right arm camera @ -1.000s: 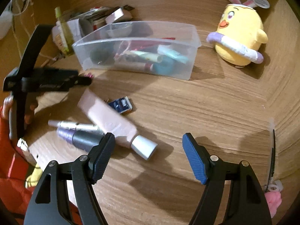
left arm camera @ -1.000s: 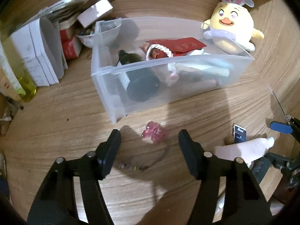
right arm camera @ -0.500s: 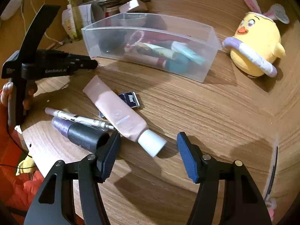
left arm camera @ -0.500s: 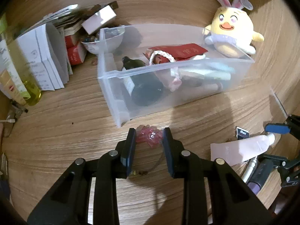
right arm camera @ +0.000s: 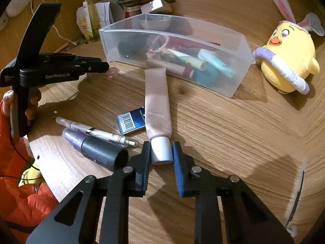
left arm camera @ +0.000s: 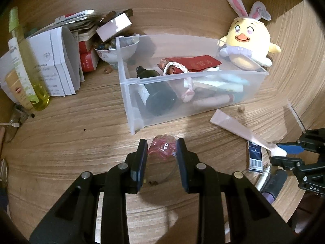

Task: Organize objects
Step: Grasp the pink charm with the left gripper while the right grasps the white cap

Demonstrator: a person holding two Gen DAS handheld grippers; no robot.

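Tilting downward, right gripper [right arm camera: 161,152] fingers [right arm camera: 177,158] just closing on tube cap [right arm camera: 161,150].

A: What's the right gripper [right arm camera: 161,152] got?
B: Its jaws have just closed on the pink tube's [right arm camera: 157,103] white cap [right arm camera: 161,150]; the tube points toward twelve o'clock, at the clear bin [right arm camera: 240,46].

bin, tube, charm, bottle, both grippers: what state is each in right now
bin: open-topped, upright, part filled
pink tube: capped, cap end pinched
red charm: on the table, pinched
dark bottle: lying on its side in the bin
left gripper: shut on the charm
right gripper: jaws just closed on the tube's cap
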